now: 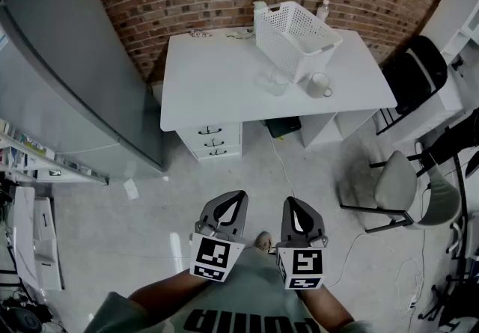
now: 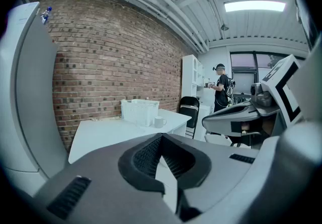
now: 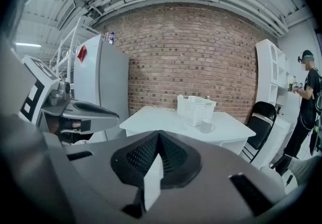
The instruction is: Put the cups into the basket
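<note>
A white basket (image 1: pixel 296 38) stands at the back right of the white table (image 1: pixel 217 84). In front of it are a white mug (image 1: pixel 319 84) and a clear glass cup (image 1: pixel 273 84). Both grippers are held low over the floor, well short of the table. My left gripper (image 1: pixel 239 195) and right gripper (image 1: pixel 290 202) are side by side, both shut and empty. The left gripper view shows its jaw tips (image 2: pixel 161 136) meeting, with the basket (image 2: pixel 139 110) and mug (image 2: pixel 159 122) far ahead. In the right gripper view the closed tips (image 3: pixel 159 133) point toward the basket (image 3: pixel 195 108) and mug (image 3: pixel 206 126).
A grey fridge (image 1: pixel 75 62) stands left of the table, with a drawer unit (image 1: pixel 211 141) under it. A black chair (image 1: pixel 415 73) and a grey chair (image 1: pixel 400 185) are on the right. A person (image 3: pixel 307 99) stands far right by white shelves. A brick wall is behind.
</note>
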`<control>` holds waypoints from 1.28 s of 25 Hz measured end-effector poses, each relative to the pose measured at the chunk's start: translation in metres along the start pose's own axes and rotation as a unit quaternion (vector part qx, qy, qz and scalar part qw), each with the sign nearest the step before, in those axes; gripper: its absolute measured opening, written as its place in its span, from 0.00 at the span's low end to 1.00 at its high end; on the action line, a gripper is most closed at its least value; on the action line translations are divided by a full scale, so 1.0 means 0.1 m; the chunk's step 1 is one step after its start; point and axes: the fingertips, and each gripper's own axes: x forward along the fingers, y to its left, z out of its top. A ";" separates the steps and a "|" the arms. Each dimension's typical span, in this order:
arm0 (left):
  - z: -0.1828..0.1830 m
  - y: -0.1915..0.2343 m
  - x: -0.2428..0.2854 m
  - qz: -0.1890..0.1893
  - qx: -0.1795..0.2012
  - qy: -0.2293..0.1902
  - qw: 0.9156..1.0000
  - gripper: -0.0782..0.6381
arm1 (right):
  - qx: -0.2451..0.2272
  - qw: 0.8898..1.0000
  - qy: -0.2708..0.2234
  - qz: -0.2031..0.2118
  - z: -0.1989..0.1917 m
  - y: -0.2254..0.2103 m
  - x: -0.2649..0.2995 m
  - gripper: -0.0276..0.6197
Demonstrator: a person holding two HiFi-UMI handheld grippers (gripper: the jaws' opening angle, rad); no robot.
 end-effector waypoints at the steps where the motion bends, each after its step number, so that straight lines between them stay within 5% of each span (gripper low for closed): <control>1: -0.01 0.01 -0.01 0.000 0.000 0.000 1.000 0.11 | 0.000 1.000 0.000 0.000 0.00 0.02 0.00 0.06; 20: -0.07 0.36 -0.25 -0.016 -0.006 -0.010 1.000 0.11 | 0.002 1.000 -0.002 -0.010 0.07 0.47 0.07 0.06; 32: -0.01 0.48 0.10 0.003 -0.005 -0.009 1.000 0.11 | 0.003 1.000 -0.001 0.008 0.09 0.25 0.42 0.06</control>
